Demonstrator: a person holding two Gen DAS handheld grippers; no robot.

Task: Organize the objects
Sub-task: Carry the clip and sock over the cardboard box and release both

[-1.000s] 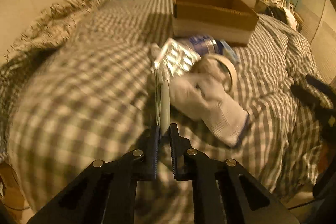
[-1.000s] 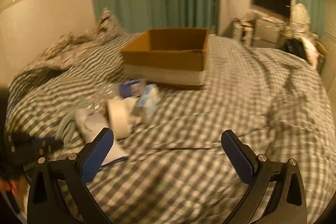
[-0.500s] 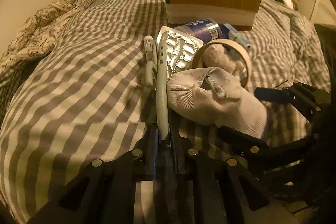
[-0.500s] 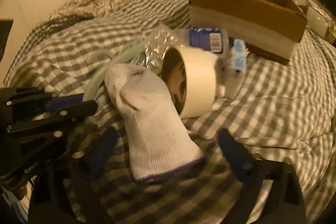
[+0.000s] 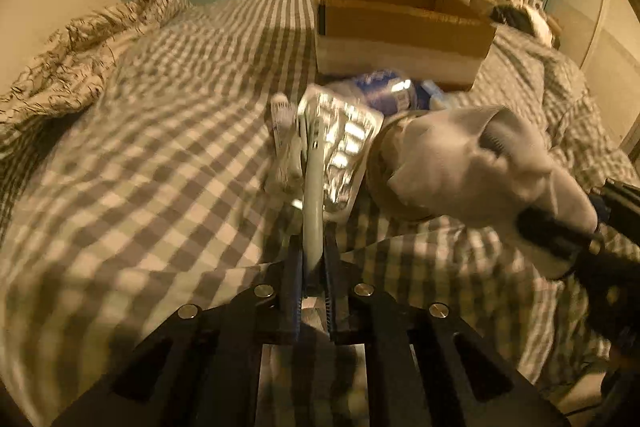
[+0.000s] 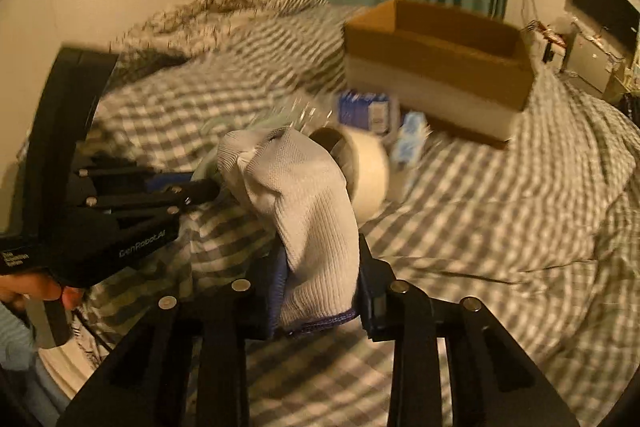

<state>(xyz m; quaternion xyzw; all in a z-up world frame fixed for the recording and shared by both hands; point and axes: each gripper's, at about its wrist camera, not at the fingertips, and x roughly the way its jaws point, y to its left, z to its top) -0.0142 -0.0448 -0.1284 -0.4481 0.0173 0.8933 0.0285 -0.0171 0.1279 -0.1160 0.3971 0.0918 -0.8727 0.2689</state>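
Right wrist: sock [image 6: 316,227] between gripper [image 6: 320,267] fingers

Both wrist views sit low and close over the checked bed [image 5: 160,155], facing the far cardboard box [image 5: 400,31]. The right view looks from further right; both share the sock [image 6: 304,211].

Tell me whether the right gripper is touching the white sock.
Touching. The right wrist view shows the right gripper with both fingers pressed against the white sock near its blue-edged cuff, no gap showing on either side.
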